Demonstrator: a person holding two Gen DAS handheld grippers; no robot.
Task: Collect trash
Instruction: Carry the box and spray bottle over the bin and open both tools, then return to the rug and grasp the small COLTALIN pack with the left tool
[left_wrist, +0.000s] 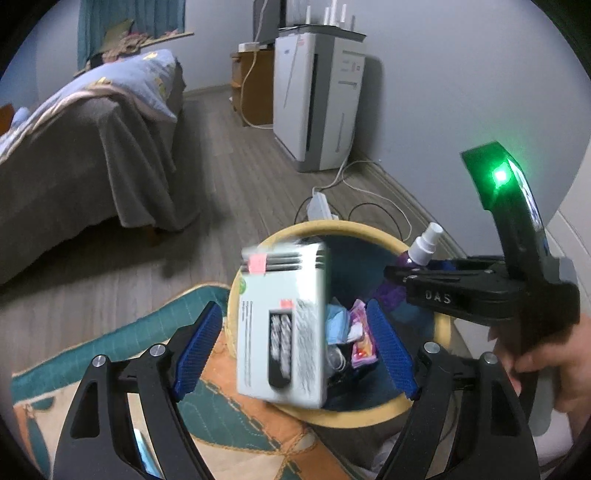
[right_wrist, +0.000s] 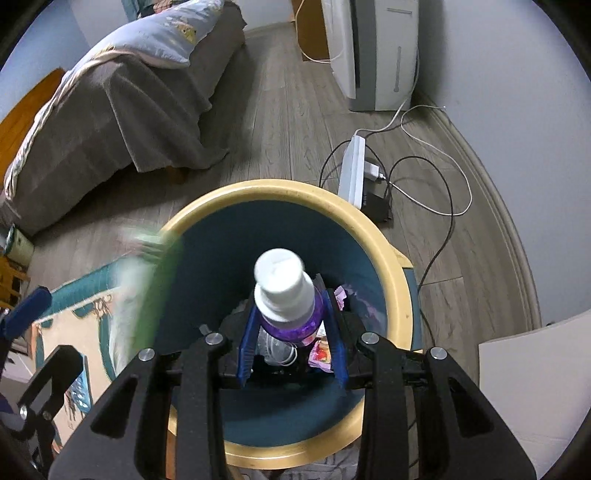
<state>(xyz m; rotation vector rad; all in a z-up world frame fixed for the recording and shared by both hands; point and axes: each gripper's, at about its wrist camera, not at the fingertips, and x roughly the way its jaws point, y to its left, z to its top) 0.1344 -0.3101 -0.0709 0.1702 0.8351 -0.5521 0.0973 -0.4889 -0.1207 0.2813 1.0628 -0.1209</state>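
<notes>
- Left wrist view: left gripper has its blue pads spread wide over the bin; a white box sits in the gap between them, touching neither pad, motion-blurred, over the bin's left rim.
- Only this view shows the box's face: black print panel, pink sticker near the top edge. Print is unreadable.
- It also shows the right gripper from the side, a person's hand on its handle, a green light on top. Spray bottle sticks up out of that gripper, above the bin's far right rim.
- Right wrist view: right gripper looks straight down into the bin; blue pads clamp the spray bottle by its purple body, white cap toward the camera.
- Here the box is just a green-white smear at the bin's left rim, side-on.
- Bin contents partly hidden by bottle and box: pink wrappers and blue crumpled stuff visible, the rest too dark to identify.
- Left gripper in the right view is cut off at the left edge; only one blue pad shows.
- Bin stands on the rug; the bin's base is out of view in both.
</notes>
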